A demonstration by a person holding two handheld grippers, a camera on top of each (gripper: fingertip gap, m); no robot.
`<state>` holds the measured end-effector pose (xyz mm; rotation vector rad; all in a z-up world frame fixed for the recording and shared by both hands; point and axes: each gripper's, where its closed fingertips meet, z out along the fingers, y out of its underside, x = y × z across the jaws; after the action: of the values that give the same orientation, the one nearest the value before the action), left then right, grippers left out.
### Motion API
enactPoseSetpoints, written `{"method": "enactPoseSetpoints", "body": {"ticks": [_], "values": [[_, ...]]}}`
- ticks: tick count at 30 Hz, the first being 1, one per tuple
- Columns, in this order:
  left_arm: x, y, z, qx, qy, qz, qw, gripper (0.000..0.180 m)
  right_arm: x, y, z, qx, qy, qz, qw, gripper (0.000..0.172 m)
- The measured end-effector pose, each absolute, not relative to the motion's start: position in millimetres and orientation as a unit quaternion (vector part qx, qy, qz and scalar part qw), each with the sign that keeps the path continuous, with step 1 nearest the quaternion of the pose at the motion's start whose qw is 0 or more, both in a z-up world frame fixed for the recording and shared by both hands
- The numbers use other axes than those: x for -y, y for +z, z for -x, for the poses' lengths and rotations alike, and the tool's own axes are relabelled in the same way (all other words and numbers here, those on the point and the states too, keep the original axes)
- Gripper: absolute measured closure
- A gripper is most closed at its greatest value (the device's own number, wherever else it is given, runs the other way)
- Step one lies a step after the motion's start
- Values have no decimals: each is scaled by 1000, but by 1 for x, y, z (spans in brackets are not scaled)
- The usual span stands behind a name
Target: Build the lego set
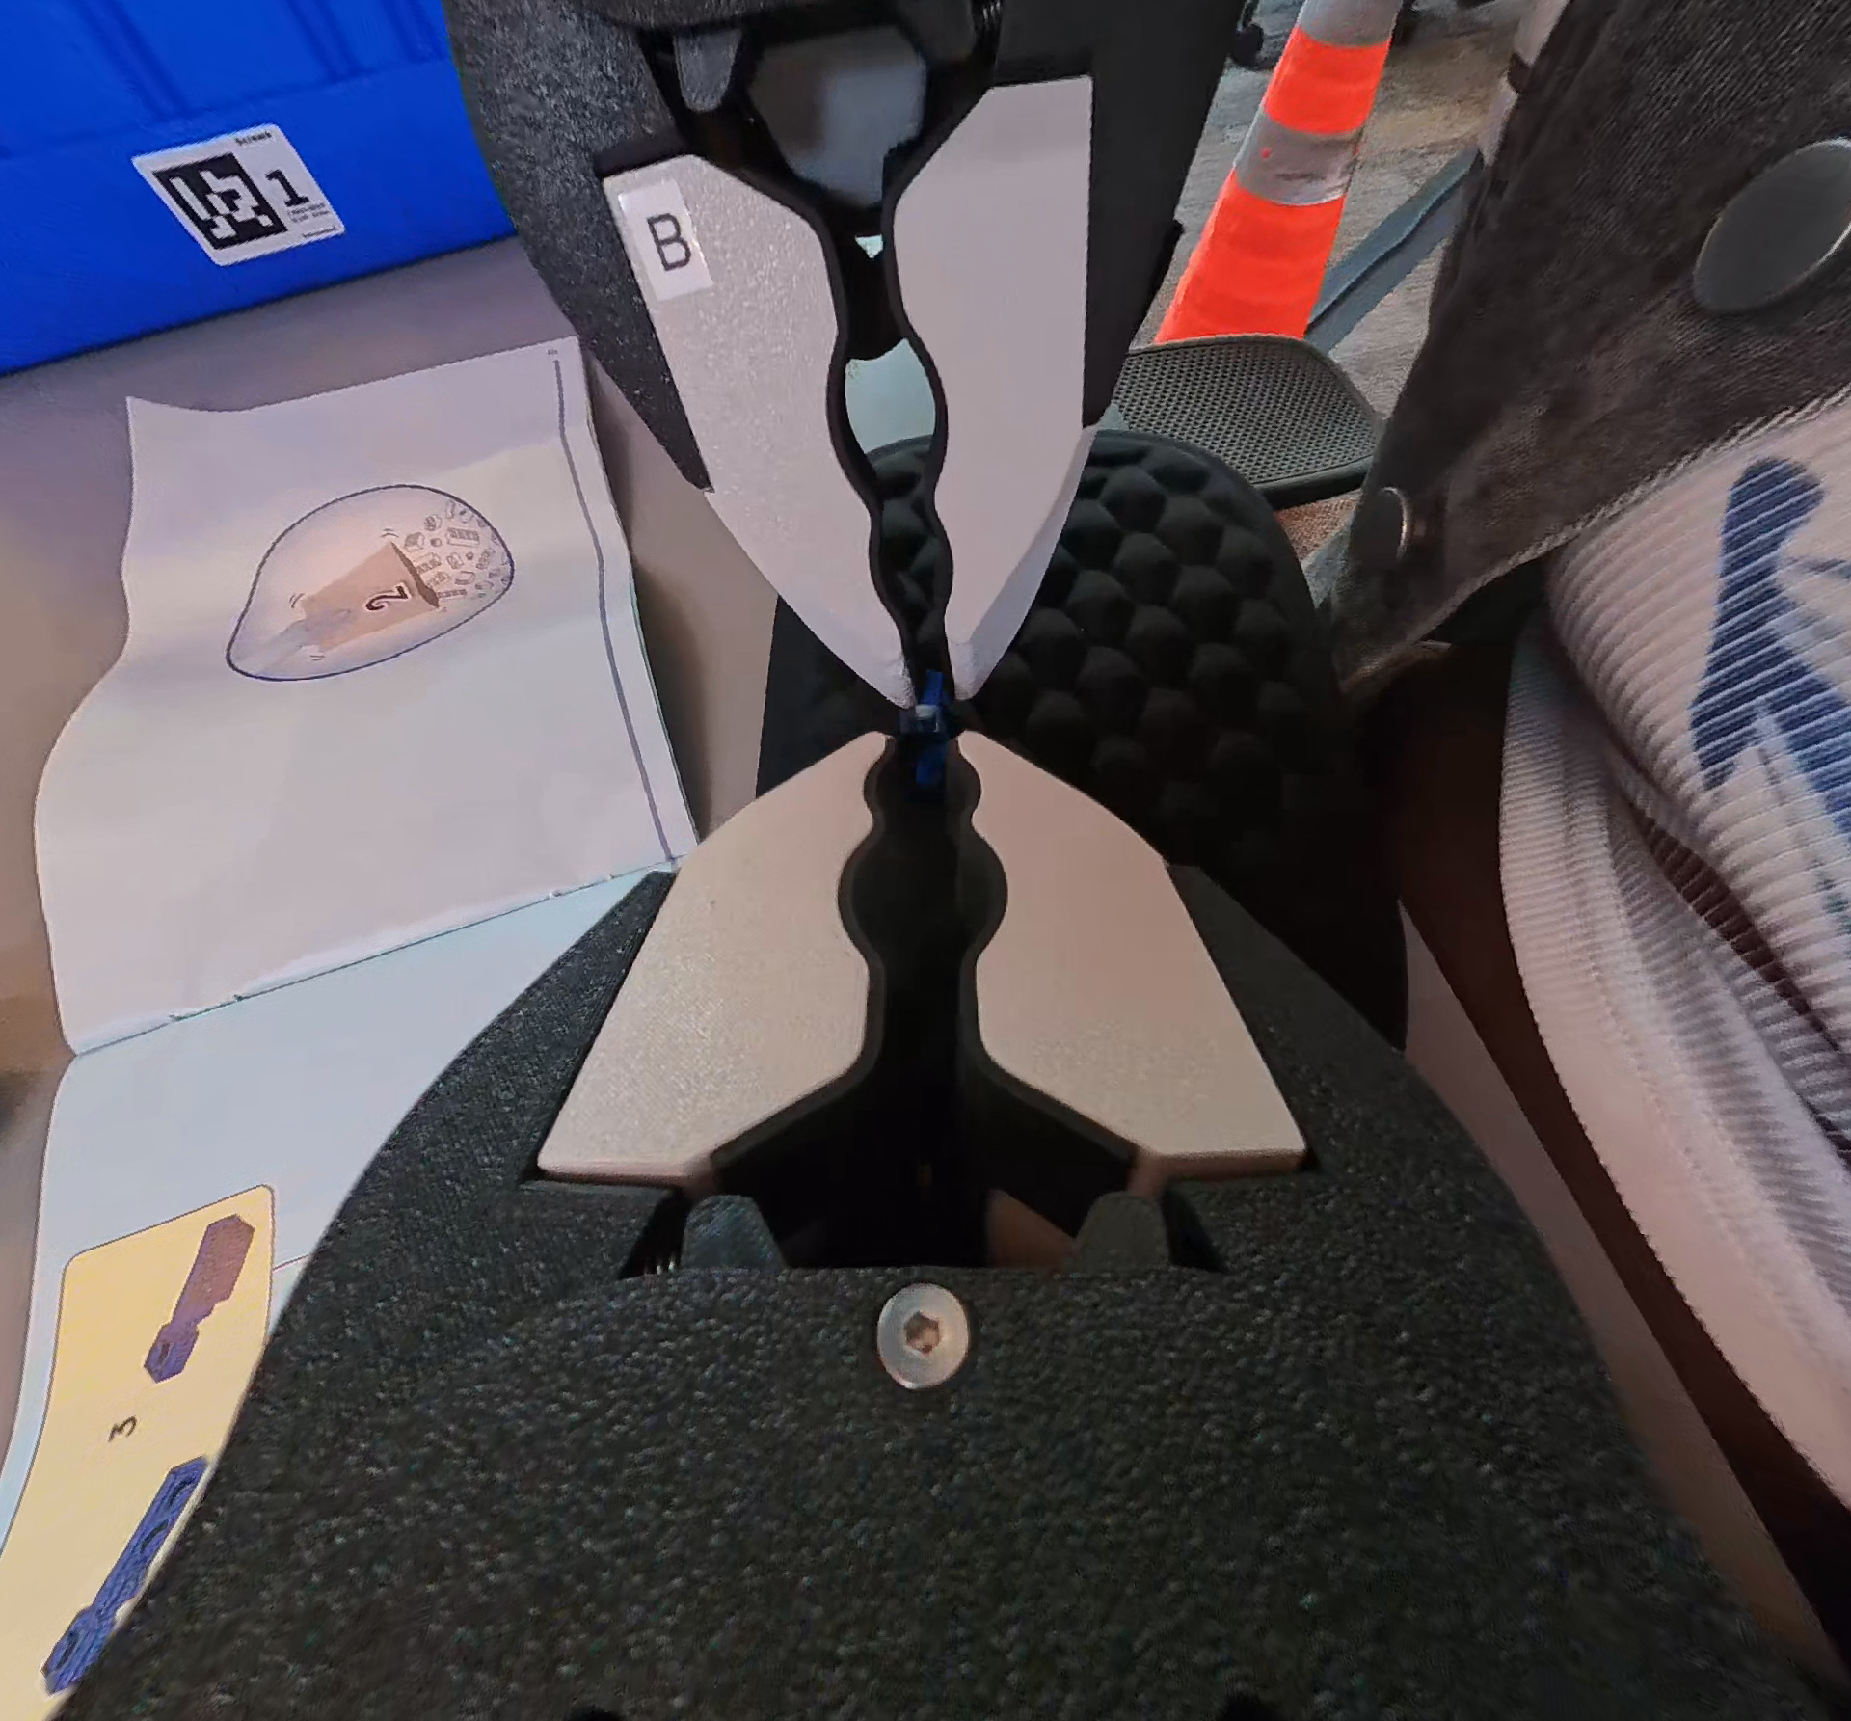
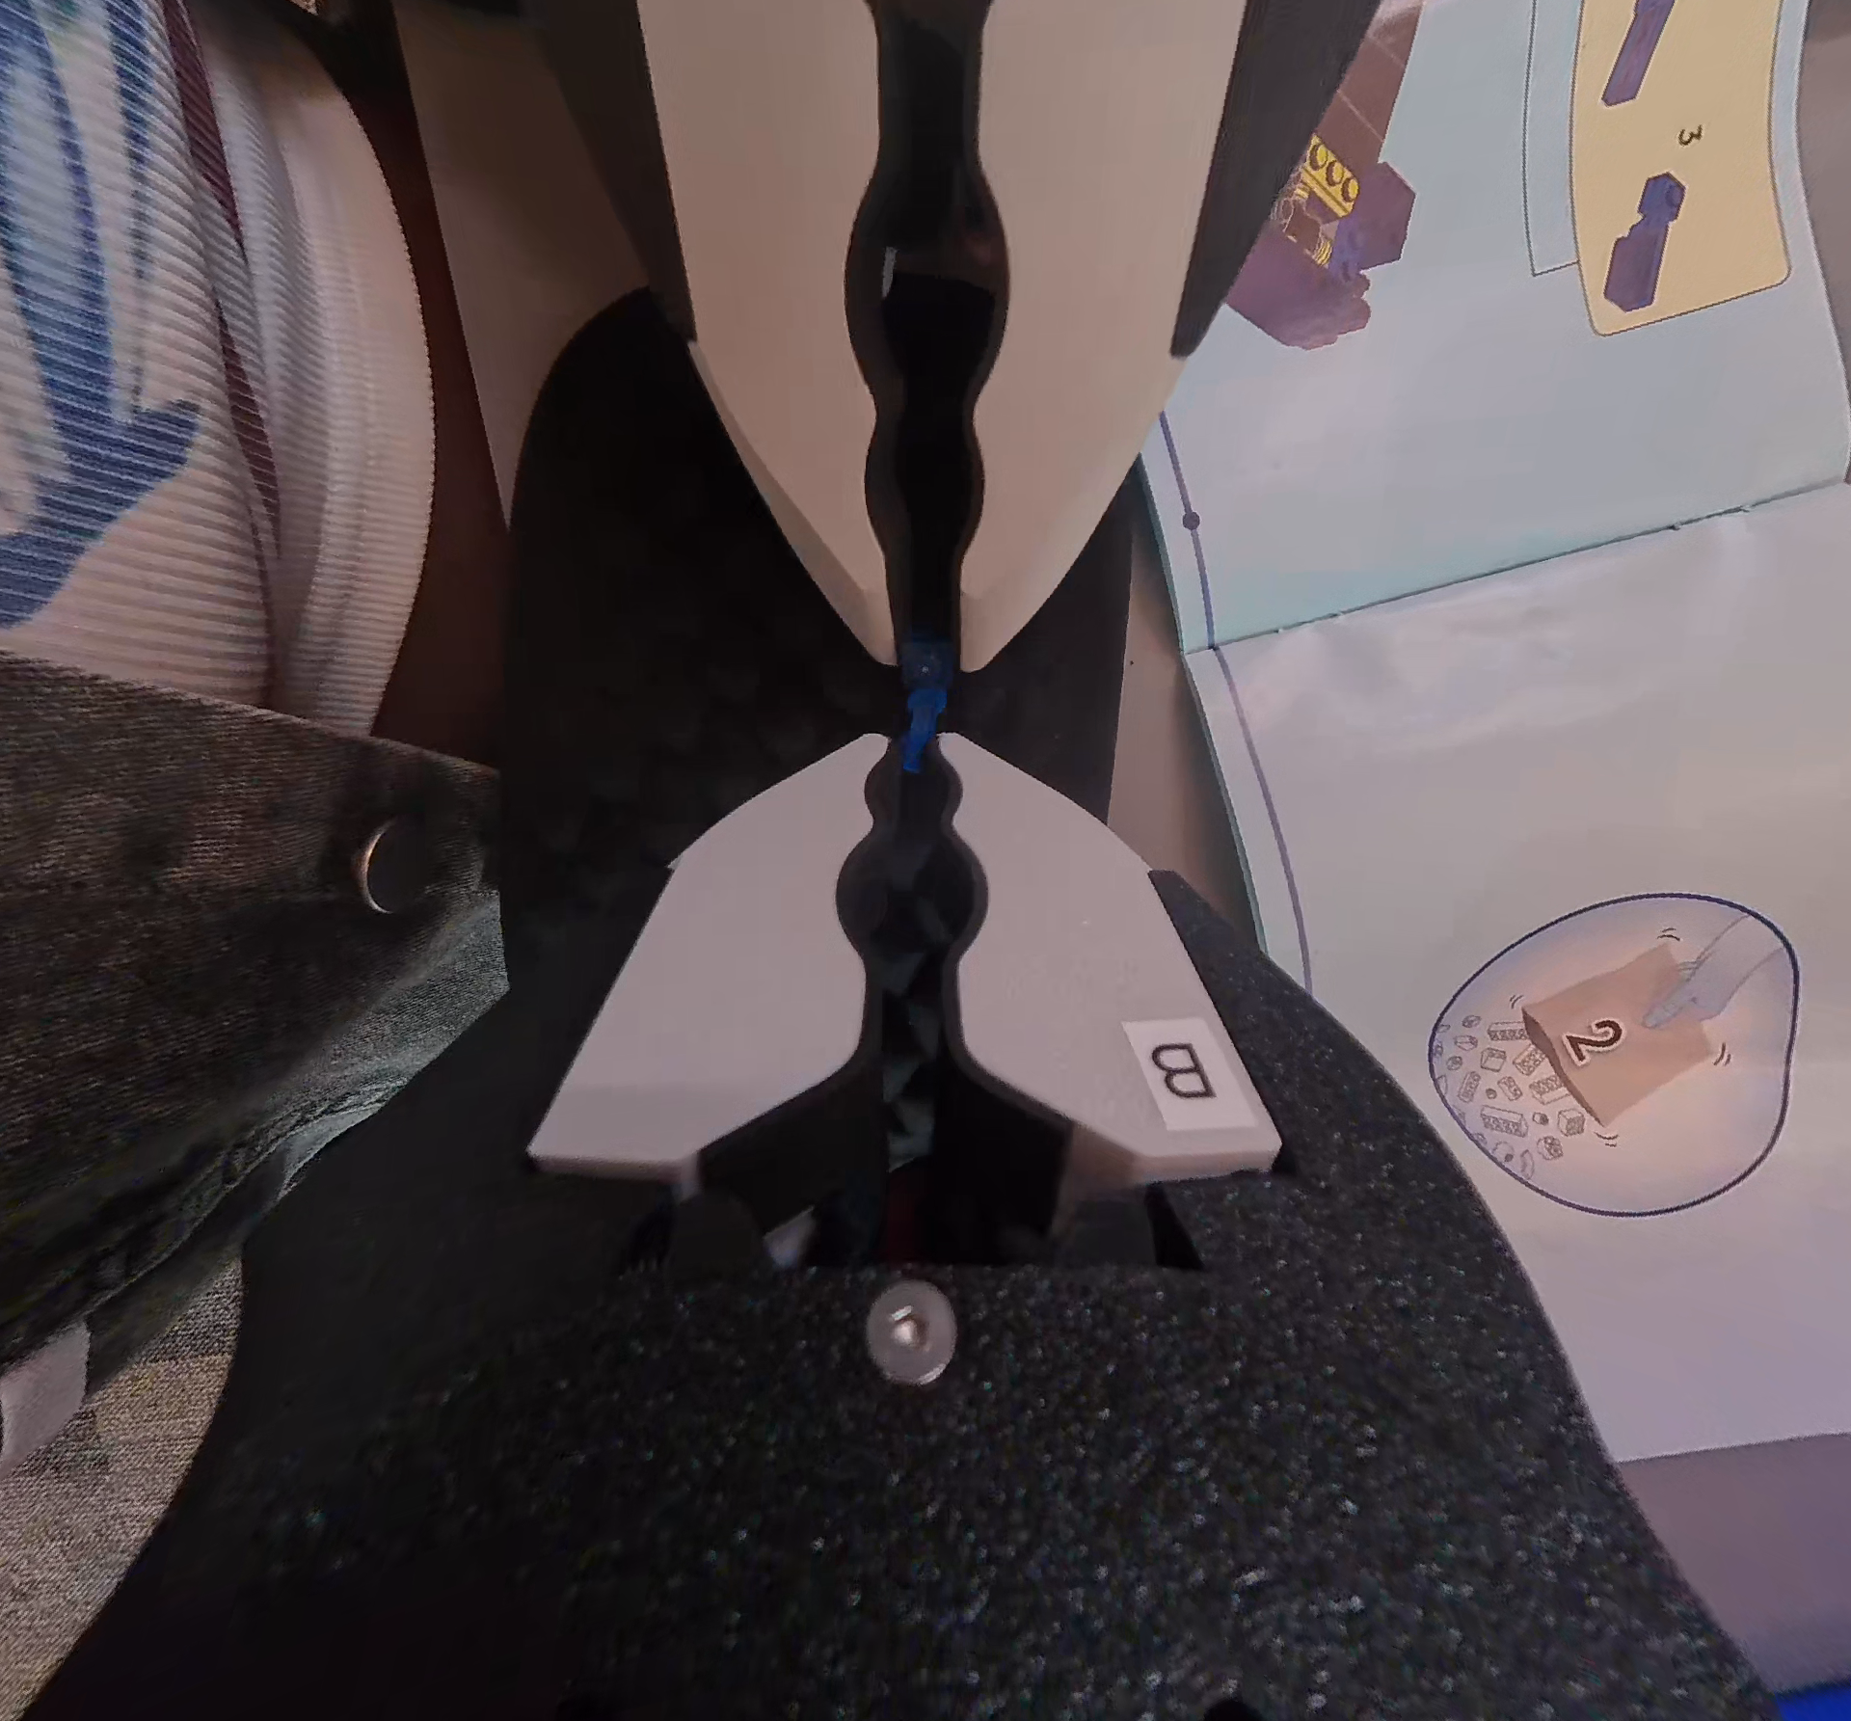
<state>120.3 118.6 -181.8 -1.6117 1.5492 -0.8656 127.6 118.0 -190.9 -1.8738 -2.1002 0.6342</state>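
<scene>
Tip to tip, the left hand-held gripper and right hand-held gripper are each pinching a small blue piece, with an instruction booklet lying alongside on the table.

My two grippers meet tip to tip beside the booklet, blocking each other ahead; a person's jacket crowds the far side; open desk lies over the booklet.

The right gripper and left gripper meet tip to tip, jaws pinching a small blue toy piece; an instruction booklet lies alongside.
</scene>
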Motion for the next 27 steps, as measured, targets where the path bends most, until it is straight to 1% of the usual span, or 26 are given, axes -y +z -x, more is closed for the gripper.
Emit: {"method": "enactPoseSetpoints", "body": {"ticks": [1, 9, 20, 27], "values": [[-118, -183, -121, -605, -333, 626, 362, 173, -118, -191, -128, 722, 218, 644, 128, 168], [-118, -188, -121, -606, -330, 635, 346, 173, -118, -192, -127, 704, 234, 653, 149, 167], [-119, -189, -121, -608, -326, 636, 346, 173, -118, -190, -123, 645, 293, 644, 290, 165], [-119, -189, -121, -608, -326, 636, 345, 173, -119, -189, -122, 610, 337, 636, 333, 167]]}}
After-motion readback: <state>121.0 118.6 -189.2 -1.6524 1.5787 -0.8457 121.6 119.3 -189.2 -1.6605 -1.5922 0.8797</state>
